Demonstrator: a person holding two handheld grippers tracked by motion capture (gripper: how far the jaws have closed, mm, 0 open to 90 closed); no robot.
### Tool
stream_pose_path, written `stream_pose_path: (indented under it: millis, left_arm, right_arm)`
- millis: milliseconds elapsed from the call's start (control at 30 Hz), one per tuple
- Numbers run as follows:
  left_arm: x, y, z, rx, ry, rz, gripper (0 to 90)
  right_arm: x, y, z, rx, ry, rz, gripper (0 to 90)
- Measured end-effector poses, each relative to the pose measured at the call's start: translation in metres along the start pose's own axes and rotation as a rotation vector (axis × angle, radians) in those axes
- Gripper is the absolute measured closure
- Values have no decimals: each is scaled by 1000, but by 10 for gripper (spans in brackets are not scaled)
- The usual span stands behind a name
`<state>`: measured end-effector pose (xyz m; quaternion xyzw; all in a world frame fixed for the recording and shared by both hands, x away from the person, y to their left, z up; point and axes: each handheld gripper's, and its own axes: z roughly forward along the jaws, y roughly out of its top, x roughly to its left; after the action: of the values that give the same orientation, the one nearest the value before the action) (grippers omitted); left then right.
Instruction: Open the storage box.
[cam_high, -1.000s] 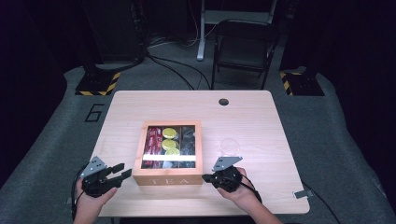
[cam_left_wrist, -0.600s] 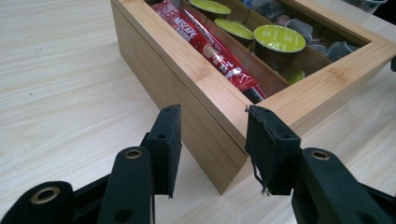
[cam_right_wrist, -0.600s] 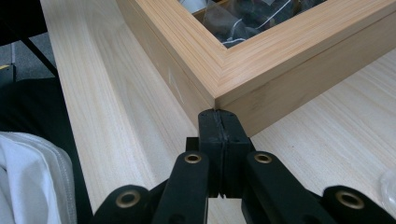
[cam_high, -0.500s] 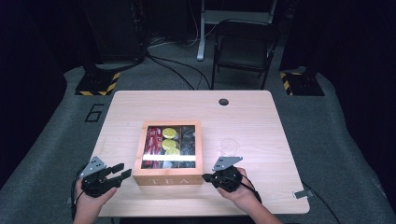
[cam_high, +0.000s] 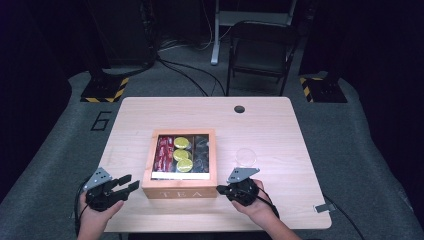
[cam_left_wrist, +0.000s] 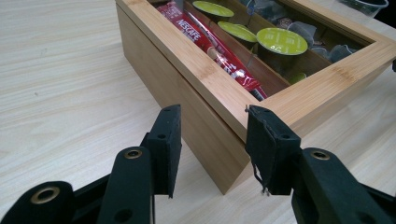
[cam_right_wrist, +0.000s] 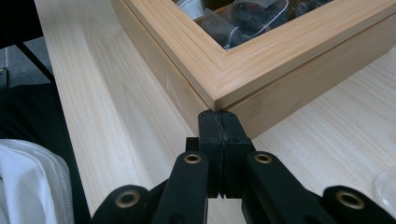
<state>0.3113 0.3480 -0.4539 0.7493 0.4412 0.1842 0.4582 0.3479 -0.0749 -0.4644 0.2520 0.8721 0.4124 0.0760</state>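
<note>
Light wood table (cam_high: 150, 115) w/ a round cable hole (cam_high: 239, 109) near the far edge. Small clear plastic cup (cam_high: 246, 156) sits on the tabletop, right of centre. Grey mat on the floor w/ a big "6" (cam_high: 101, 120) marked at the left. Black folding chair (cam_high: 260, 57) stands beyond the table, a white stand post (cam_high: 216, 30) just left of it. Yellow-black hazard blocks (cam_high: 106, 89) at far left & far right (cam_high: 320, 88). Black cables (cam_high: 185, 70) trail across the floor behind. Small grey clip (cam_high: 325, 208) at the table's near right corner.
</note>
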Motion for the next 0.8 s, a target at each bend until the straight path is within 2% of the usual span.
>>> stream_pose_path:
  millis: [300,500,767,800]
  left_arm:
    - [1,-1,-5,-5,-4,-1,557]
    - [-2,-1,-3,3,-18,22,568]
    - [-4,-2,0,20,-37,29,574]
    - [-5,-2,1,24,-40,42,574]
  right_arm:
    - [0,6,-5,-31,4,12,886]
    - [-1,11,-4,-49,4,17,882]
    - [-1,18,-8,-93,8,32,881]
    - [-2,18,-9,-91,10,30,881]
